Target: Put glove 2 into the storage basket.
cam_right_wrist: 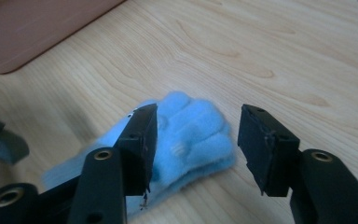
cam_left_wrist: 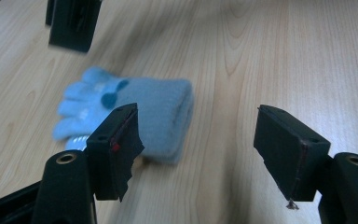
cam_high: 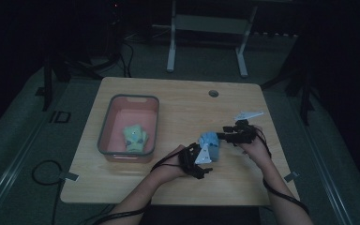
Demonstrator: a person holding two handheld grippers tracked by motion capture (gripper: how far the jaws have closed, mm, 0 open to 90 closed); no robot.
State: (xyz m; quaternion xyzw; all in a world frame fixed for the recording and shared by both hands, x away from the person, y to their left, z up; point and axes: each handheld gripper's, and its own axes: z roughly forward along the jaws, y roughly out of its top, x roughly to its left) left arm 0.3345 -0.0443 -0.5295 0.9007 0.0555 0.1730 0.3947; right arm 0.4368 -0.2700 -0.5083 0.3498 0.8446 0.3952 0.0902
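A light blue knitted glove [cam_high: 209,140] lies flat on the wooden table, right of the middle. My left gripper [cam_high: 207,159] stands at its near side, cuff end, open; in the left gripper view the glove [cam_left_wrist: 144,112] lies ahead and left of the gap between the jaws [cam_left_wrist: 198,121], partly behind the left jaw. My right gripper [cam_high: 221,136] comes in from the right, open. In the right gripper view the glove's finger end [cam_right_wrist: 191,135] lies between and below the jaws [cam_right_wrist: 199,116], and the pads do not press it.
A pink bin with a grey rim [cam_high: 129,98] stands at the table's left and holds a yellow-green glove [cam_high: 136,137]. Its corner shows in the right gripper view [cam_right_wrist: 37,28]. A round cable hole [cam_high: 213,93] sits near the far edge.
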